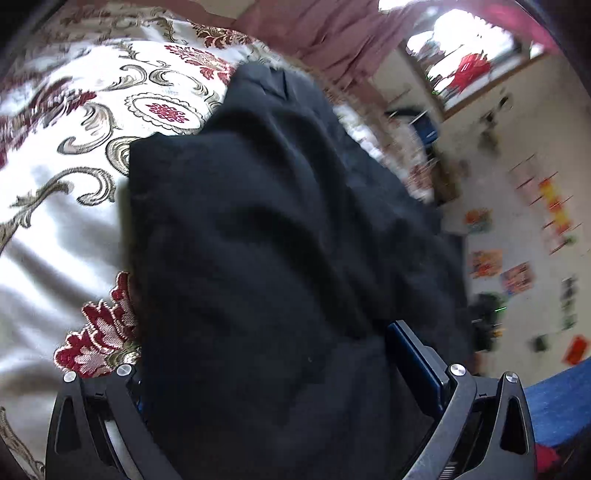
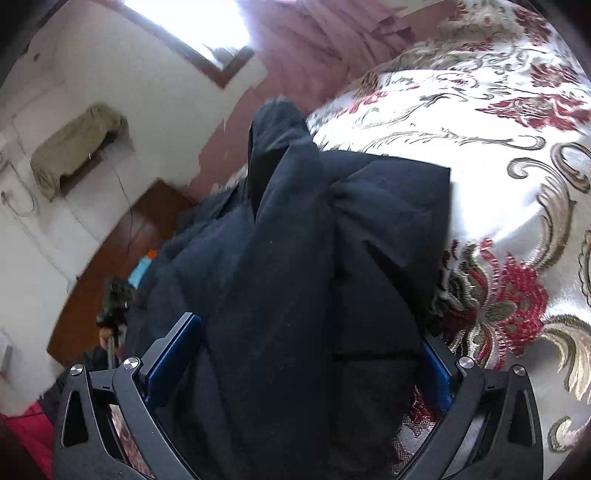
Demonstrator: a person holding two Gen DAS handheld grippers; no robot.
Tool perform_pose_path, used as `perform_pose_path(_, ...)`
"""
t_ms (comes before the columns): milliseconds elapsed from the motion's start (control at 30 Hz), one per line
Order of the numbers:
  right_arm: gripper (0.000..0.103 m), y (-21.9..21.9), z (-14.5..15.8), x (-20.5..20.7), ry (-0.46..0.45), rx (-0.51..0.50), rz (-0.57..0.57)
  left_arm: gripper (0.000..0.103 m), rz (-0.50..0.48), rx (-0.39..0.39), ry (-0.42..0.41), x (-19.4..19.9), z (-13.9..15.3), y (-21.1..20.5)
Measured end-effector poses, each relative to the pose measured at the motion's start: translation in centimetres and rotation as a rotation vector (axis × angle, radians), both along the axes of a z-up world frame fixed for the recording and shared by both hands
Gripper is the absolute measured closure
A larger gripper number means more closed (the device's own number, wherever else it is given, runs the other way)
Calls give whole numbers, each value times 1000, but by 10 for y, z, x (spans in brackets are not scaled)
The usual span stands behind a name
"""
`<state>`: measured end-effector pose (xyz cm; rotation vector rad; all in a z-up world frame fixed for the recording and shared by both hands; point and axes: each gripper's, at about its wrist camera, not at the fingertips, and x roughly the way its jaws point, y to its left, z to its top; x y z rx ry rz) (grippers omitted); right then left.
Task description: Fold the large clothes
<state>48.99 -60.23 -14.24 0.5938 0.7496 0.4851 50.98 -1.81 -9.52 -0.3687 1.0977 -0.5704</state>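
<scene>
- The dark garment [image 1: 280, 236] lies bunched on the bed's patterned bedspread [image 1: 74, 206]; its long axis runs straight away from both claws toward the far edge, where a curtain [image 1: 325, 33] hangs.
- The left claw [image 1: 291, 369] stands wide, cloth filling the gap between its fingers; whether it pinches that cloth, I cannot tell.
- The right claw [image 2: 314, 350] is equally spread over the same garment [image 2: 314, 240]; its grip is likewise unclear.
- Both sit at the near end, neither visibly nearer; I judge the fold must travel lengthwise, away from them.
</scene>
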Motion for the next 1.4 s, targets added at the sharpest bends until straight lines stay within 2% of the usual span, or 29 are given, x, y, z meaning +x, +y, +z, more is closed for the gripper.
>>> perform_pose_path(67,1,5,3,1,7,-30,9,0,19,70,-4,-2,2,-11)
perform_pose_path(133,1,6,5,-3,11,-27,0,2,49,80,-2,-6,5,-14)
perform_pose_path(200,1,6,8,-6,6,-20,-15,13,88,99,-6,-11,9,-17)
perform_pose_path(233,1,6,9,-7,5,-20,-22,23,104,104,-12,-14,12,-19)
perform_pose_path(267,5,7,9,-5,3,-26,-28,33,123,119,-22,-18,16,-22)
perform_pose_path(300,8,8,10,-7,1,-37,-39,38,143,135,-38,-24,20,-25)
perform_pose_path(367,22,8,15,-13,-5,-52,-62,57,176,148,-58,-34,28,-29)
perform_pose_path(400,26,9,17,-16,-9,-56,-68,61,192,150,-68,-38,32,-30)
perform_pose_path(467,44,10,23,-22,-26,-61,-76,72,225,164,-100,-49,46,-36)
perform_pose_path(500,48,11,27,-25,-37,-69,-80,73,235,177,-111,-49,51,-37)
perform_pose_path(533,56,14,31,-28,-51,-83,-84,76,246,198,-122,-54,57,-42)
perform_pose_path(567,63,16,35,-30,-64,-94,-87,77,252,212,-131,-56,62,-45)
perform_pose_path(667,74,21,50,-39,-105,-120,-88,80,269,257,-160,-68,78,-55)
perform_pose_path(767,79,24,66,-48,-148,-102,-86,80,279,278,-175,-76,93,-61)
perform_pose_path(900,80,28,84,-61,-208,-60,-75,81,273,266,-192,-94,112,-62)
perform_pose_path(1100,80,41,110,-81,-261,-58,-55,81,285,262,-230,-124,135,-58)
perform_pose_path(1400,80,72,148,-120,-326,-123,-8,81,318,250,-241,-163,151,-39)
